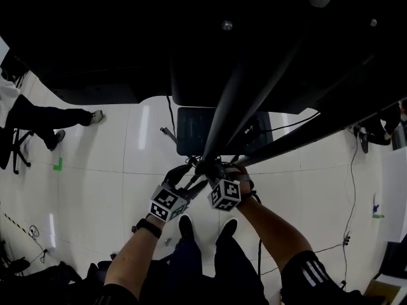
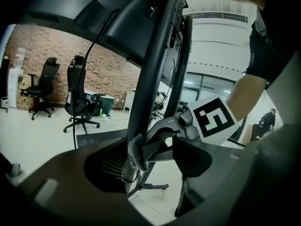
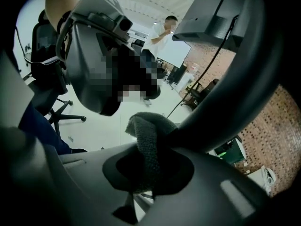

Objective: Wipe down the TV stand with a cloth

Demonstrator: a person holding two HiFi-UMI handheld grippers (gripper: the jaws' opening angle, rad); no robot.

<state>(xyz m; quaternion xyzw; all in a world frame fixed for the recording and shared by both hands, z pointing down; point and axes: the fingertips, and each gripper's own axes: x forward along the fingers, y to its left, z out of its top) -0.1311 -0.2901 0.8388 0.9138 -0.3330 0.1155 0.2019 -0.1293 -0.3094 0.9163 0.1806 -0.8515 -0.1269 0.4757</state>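
Grey terry cloth [image 3: 143, 135], pinched in right claw [image 3: 150, 173], pressed onto black TV-stand pole [image 3: 235, 88] for wiping; left claw [image 2: 157, 166] wide, just beside.

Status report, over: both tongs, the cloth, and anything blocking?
Right gripper tongs shut on cloth, pressed on the stand pole. Left gripper tongs apart beside same pole. Cable hangs near pole.
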